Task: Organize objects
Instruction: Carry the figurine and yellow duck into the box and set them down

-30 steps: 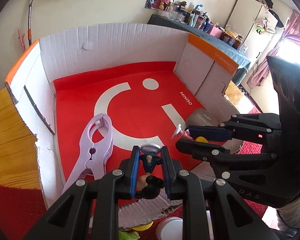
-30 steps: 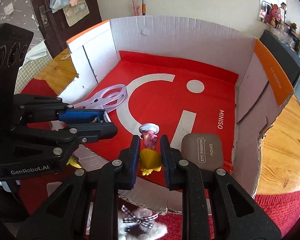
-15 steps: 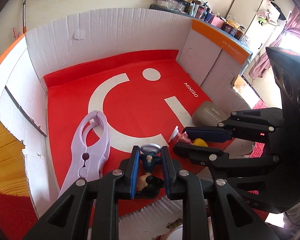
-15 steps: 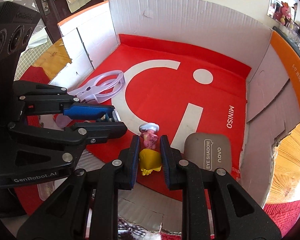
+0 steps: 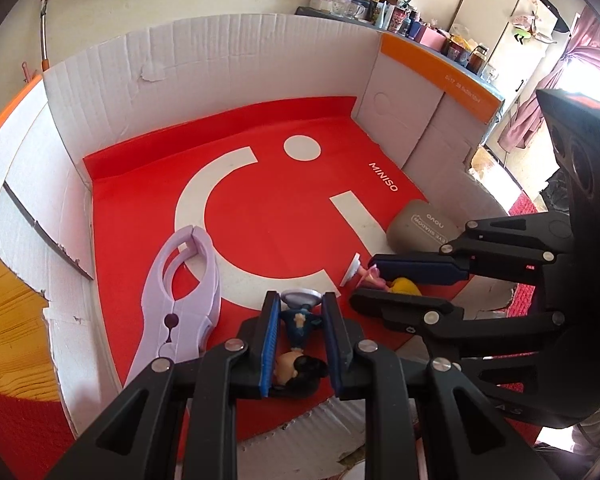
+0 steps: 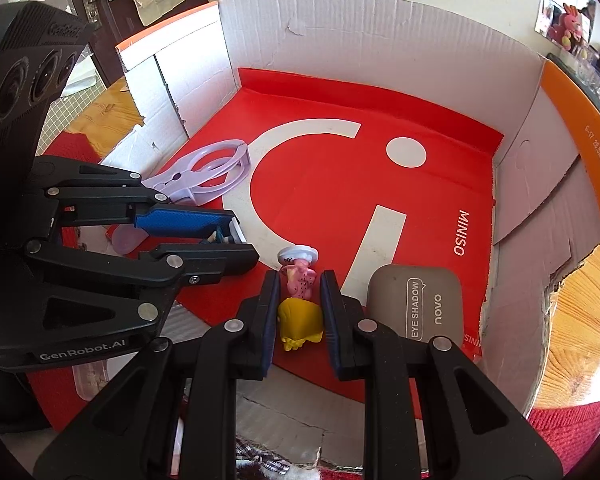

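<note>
Two figurines, one lilac clip [image 5: 180,300], one grey eye-shadow case [image 6: 414,304]. Left gripper [image 5: 300,332] is clamped on a dark-haired, blue-suited figurine [image 5: 298,336]; right gripper [image 6: 300,308] is clamped on a pink-and-yellow figurine [image 6: 300,300]. Both are held low over the red liner [image 5: 280,208] of the white cardboard box [image 5: 228,64], near its front edge, between clip and case.
</note>
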Demonstrator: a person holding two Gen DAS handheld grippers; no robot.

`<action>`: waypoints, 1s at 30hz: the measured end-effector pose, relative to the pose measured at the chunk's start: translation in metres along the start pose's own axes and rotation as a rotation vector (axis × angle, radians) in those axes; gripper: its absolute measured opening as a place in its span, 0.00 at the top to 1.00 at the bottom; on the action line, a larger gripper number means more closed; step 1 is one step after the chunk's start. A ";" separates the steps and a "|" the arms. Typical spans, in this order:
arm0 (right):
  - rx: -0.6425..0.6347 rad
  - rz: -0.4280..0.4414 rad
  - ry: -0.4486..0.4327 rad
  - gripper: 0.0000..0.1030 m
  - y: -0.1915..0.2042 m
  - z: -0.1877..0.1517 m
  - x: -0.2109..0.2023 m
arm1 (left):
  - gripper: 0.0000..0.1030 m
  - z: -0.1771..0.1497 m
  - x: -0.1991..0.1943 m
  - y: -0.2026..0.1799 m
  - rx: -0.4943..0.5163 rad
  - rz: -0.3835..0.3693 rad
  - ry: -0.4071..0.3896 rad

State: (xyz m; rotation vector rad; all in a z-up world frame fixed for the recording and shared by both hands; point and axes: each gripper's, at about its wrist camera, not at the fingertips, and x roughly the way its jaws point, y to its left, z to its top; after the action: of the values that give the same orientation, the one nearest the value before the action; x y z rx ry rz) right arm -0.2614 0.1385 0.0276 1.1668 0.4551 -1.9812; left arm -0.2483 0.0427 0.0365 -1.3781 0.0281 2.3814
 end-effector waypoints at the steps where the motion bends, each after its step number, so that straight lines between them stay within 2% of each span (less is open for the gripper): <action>1: 0.000 0.000 0.000 0.81 0.001 0.000 0.000 | 0.79 0.000 0.000 0.000 0.003 0.002 0.000; 30: -0.020 -0.009 0.004 0.81 0.008 0.005 0.008 | 0.77 0.000 -0.003 -0.001 0.010 0.004 -0.003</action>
State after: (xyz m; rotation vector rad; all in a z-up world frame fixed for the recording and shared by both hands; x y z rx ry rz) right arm -0.2604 0.1267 0.0244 1.1589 0.4820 -1.9776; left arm -0.2468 0.0429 0.0389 -1.3715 0.0424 2.3830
